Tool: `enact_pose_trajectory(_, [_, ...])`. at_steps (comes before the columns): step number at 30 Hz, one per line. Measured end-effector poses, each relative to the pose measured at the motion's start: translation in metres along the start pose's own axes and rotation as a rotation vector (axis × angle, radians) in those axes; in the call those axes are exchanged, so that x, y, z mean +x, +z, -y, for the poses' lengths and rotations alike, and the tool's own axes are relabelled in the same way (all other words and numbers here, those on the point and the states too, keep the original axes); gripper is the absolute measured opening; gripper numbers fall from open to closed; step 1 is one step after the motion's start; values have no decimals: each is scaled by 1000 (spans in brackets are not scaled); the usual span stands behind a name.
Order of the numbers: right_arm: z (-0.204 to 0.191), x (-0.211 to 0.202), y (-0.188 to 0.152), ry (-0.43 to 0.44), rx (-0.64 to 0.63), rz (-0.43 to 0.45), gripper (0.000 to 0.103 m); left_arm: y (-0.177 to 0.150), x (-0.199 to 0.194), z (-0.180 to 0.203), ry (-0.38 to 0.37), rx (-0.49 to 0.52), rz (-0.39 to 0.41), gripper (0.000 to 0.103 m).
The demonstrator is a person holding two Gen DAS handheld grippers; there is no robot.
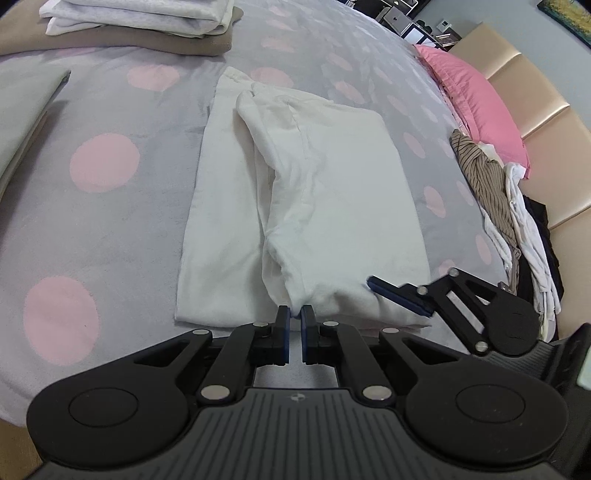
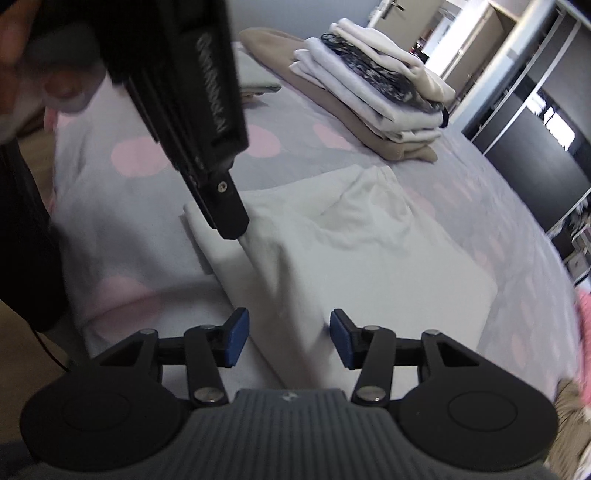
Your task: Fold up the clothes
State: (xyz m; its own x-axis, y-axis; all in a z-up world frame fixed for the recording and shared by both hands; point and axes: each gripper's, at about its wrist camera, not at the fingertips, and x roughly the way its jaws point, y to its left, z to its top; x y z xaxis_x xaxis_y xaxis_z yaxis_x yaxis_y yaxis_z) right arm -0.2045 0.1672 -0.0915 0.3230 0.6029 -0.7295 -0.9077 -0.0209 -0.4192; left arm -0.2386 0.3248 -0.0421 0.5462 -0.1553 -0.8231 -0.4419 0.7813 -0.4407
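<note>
left gripper [image 1: 294, 318]: jaws pressed together on a fold of the white garment [image 1: 332, 192] at its near end | right gripper [image 2: 289, 334]: jaws spread, nothing pinched, over the garment's near corner | garment: partly folded, mid-bed [image 1: 110, 206] | folded stack [image 2: 376, 88]: bed's far edge

A home bedroom: polka-dot bedspread [image 1: 103, 162], pink pillow [image 1: 476, 107], padded headboard [image 1: 546, 122].

A bed [image 1: 110, 110] with a grey, pink-dotted cover carries everything. A white garment [image 1: 332, 192] lies mid-bed. Folded clothes [image 1: 140, 22] sit far left, a loose heap [image 1: 509, 206] right.
</note>
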Motion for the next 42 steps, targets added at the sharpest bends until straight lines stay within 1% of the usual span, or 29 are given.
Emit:
enact_pose_trajectory(7, [-19, 19, 4, -61, -158, 10, 50, 2, 4, -3, -14, -6, -9, 4])
enact_pose_trajectory(8, [-21, 21, 5, -71, -176, 17, 47, 2, 4, -3, -17, -9, -9, 4])
enact_pose_trajectory(9, [-22, 22, 5, -79, -192, 25, 41, 2, 4, -4, -19, -11, -8, 4])
enact_pose_trajectory(10, [-23, 23, 6, -87, -208, 33, 38, 2, 4, -5, -23, -12, -7, 4])
enact_pose_trajectory(11, [-22, 24, 7, -90, -208, 37, 26, 2, 4, -5, -30, -12, -5, 4])
enact_pose_trajectory(12, [-18, 24, 8, -90, -196, 40, 18, 2, 4, -6, -39, -17, -3, 4])
enact_pose_trajectory(13, [-15, 24, 9, -89, -184, 42, 16, 2, 3, -7, -52, -27, 1, 4])
enact_pose_trajectory(15, [-4, 22, 11, -73, -118, 47, 8, 3, 1, -9, -80, -53, 16, 6])
enact_pose_trajectory(16, [2, 20, 11, -58, -75, 50, 8, 3, -1, -10, -91, -66, 25, 8])
enact_pose_trajectory(18, [17, 17, 11, -17, 38, 52, 7, 5, -5, -12, -107, -103, 50, 29])
enact_pose_trajectory(20, [33, 16, 9, 24, 163, 49, 7, 10, -5, -15, -125, -147, 60, 39])
enact_pose_trajectory(21, [40, 17, 8, 38, 209, 49, 7, 12, -4, -17, -137, -171, 61, 42])
enact_pose_trajectory(24, [49, 18, 7, 62, 273, 42, 7, 21, 4, -22, -170, -245, 49, 47])
enact_pose_trajectory(28, [47, 20, 5, 70, 303, 40, 7, 33, 19, -25, -165, -309, 12, 48])
enact_pose_trajectory(32, [47, 20, 0, 65, 320, 44, 6, 35, 31, -29, -178, -396, -28, 49])
enact_pose_trajectory(34, [47, 18, -1, 66, 335, 51, 6, 35, 35, -28, -171, -407, -33, 50])
enact_pose_trajectory(37, [45, 16, -1, 57, 326, 64, 6, 36, 45, -32, -163, -454, -37, 51])
enact_pose_trajectory(40, [42, 15, -1, 50, 311, 67, 6, 35, 59, -38, -172, -525, -57, 51])
enact_pose_trajectory(42, [43, 14, -1, 51, 314, 66, 6, 34, 69, -38, -171, -547, -64, 49])
